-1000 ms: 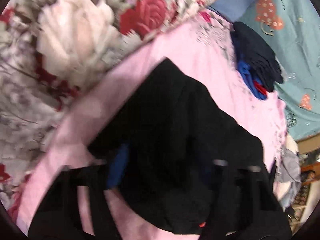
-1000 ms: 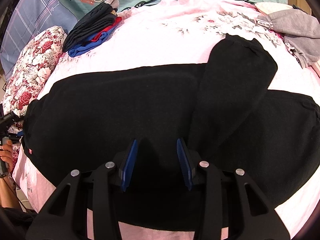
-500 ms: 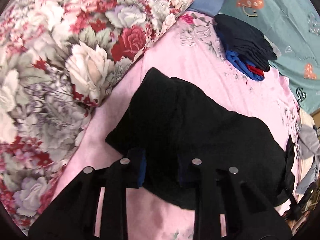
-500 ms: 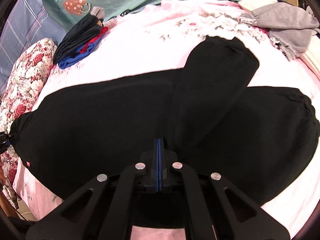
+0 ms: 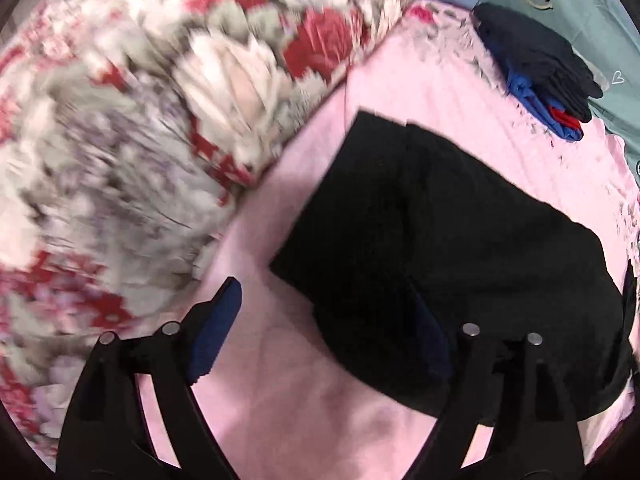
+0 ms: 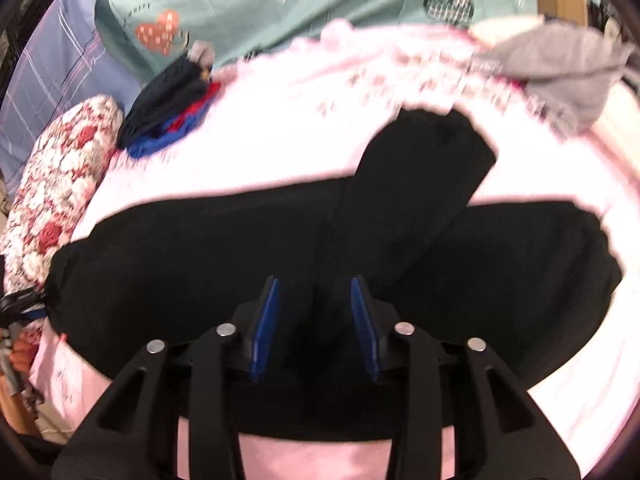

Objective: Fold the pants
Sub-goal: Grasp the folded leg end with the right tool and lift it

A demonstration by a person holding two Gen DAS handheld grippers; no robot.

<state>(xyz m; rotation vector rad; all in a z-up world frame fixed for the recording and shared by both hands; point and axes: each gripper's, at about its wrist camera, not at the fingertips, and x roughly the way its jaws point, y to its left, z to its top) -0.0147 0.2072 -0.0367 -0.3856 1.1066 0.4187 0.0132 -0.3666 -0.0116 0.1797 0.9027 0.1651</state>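
Black pants [image 6: 248, 248] lie spread across a pink bed sheet [image 6: 304, 92], with one leg [image 6: 424, 184] folded diagonally up over the rest. My right gripper [image 6: 316, 320] is open above the pants' near edge at the crotch, holding nothing. In the left wrist view the waist end of the pants [image 5: 440, 224] lies flat on the sheet [image 5: 288, 360]. My left gripper [image 5: 324, 332] is open wide, its left finger over bare sheet, its right finger over the pants' edge.
A floral quilt [image 5: 140, 128] is bunched along the left of the bed. A stack of folded dark, blue and red clothes [image 5: 544, 68] lies at the far side; it also shows in the right wrist view [image 6: 172, 108]. Grey clothes [image 6: 568, 68] lie at the far right.
Both grippers have opened: the left let go of the waist end, which now lies flat, and the right, shut half a second ago, released the crotch area. Both views are motion-blurred.
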